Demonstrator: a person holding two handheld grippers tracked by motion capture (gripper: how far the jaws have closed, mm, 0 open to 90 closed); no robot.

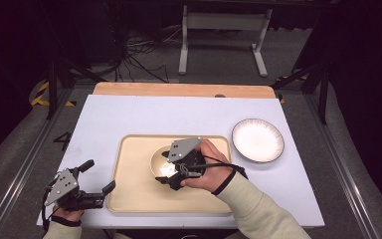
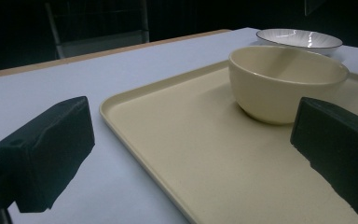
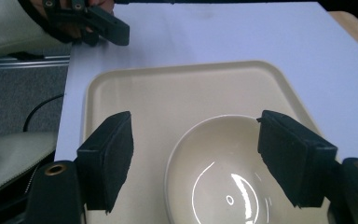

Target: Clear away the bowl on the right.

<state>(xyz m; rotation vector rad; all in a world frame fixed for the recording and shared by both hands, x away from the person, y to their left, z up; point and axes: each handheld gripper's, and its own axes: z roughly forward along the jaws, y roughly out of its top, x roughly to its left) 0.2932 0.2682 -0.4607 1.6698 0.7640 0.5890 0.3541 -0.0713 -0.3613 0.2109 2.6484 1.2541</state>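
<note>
Bowl [image 1: 160,162] upright on tray [image 1: 129,189]; right gripper [image 1: 171,174] wide open above, holding nothing

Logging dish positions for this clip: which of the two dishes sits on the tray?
The cream bowl sits on the beige tray, under the right tool. The white plate with a dark rim lies off the tray, directly on the white table.
</note>
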